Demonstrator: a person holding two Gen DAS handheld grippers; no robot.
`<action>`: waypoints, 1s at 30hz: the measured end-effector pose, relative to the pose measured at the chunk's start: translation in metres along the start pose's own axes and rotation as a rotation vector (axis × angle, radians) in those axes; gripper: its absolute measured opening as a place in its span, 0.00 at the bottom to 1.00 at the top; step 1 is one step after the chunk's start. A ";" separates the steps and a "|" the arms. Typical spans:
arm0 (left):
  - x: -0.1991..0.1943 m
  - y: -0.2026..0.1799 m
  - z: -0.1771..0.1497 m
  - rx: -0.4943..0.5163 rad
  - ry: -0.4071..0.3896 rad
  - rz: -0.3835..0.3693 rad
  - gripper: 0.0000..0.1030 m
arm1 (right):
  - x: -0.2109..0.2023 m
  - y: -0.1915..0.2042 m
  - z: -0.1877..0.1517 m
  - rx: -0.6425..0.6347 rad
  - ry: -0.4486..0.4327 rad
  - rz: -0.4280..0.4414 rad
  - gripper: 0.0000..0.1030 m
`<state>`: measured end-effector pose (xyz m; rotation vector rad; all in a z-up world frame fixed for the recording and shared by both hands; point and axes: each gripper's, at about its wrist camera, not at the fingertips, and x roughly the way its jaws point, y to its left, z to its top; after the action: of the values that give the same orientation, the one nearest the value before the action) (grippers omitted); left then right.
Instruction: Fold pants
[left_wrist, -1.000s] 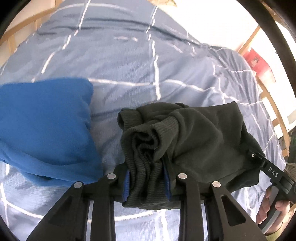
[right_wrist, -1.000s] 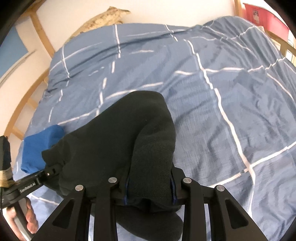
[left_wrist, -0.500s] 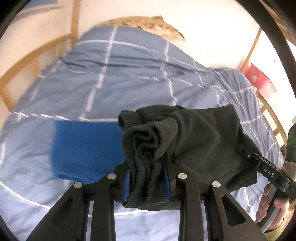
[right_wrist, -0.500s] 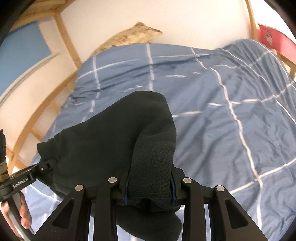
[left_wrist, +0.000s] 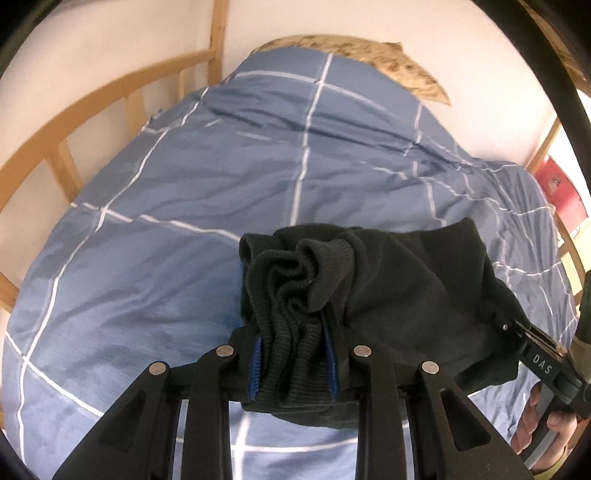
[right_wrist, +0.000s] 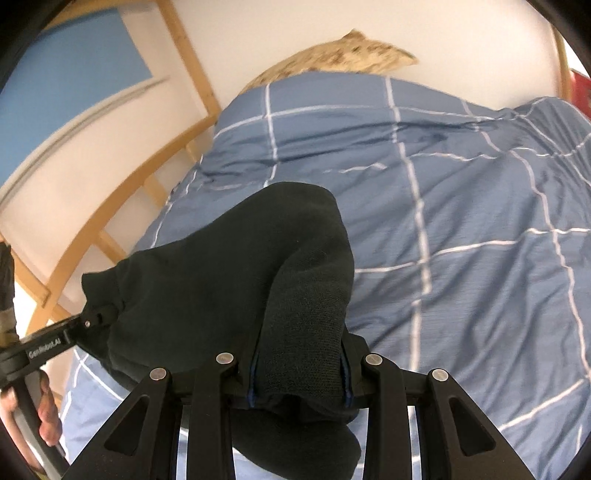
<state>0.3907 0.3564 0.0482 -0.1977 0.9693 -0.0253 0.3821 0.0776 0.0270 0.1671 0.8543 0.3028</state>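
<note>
The dark green-black pants (left_wrist: 388, 295) hang bunched between my two grippers, held above the blue checked duvet (left_wrist: 184, 203). My left gripper (left_wrist: 293, 365) is shut on a ribbed, crumpled end of the pants. My right gripper (right_wrist: 299, 373) is shut on the other bunched end of the pants (right_wrist: 229, 280). In the left wrist view the right gripper (left_wrist: 517, 332) shows at the far right edge of the cloth; in the right wrist view the left gripper (right_wrist: 92, 317) shows at the far left. Cloth hides the fingertips.
The duvet (right_wrist: 461, 221) covers a bed with a wooden rail (left_wrist: 74, 122) along the left side. A patterned beige pillow (left_wrist: 369, 55) lies at the head by the white wall. A red box (left_wrist: 561, 192) stands past the right edge.
Both grippers have lifted and tilted up with the pants; the view swung toward the head of the bed. The folded blue cloth on the left has dropped out of sight.
</note>
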 end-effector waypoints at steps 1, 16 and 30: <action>0.006 0.005 -0.001 -0.004 0.006 0.002 0.25 | 0.010 0.004 -0.002 -0.001 0.015 -0.001 0.32; 0.083 0.052 -0.031 -0.038 0.049 -0.009 0.29 | 0.106 0.010 -0.045 -0.007 0.097 -0.057 0.34; 0.048 0.038 -0.038 0.017 -0.040 0.203 0.67 | 0.087 0.014 -0.044 -0.088 0.062 -0.198 0.71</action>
<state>0.3838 0.3823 -0.0184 -0.0828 0.9450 0.1564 0.3994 0.1199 -0.0599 -0.0092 0.9100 0.1601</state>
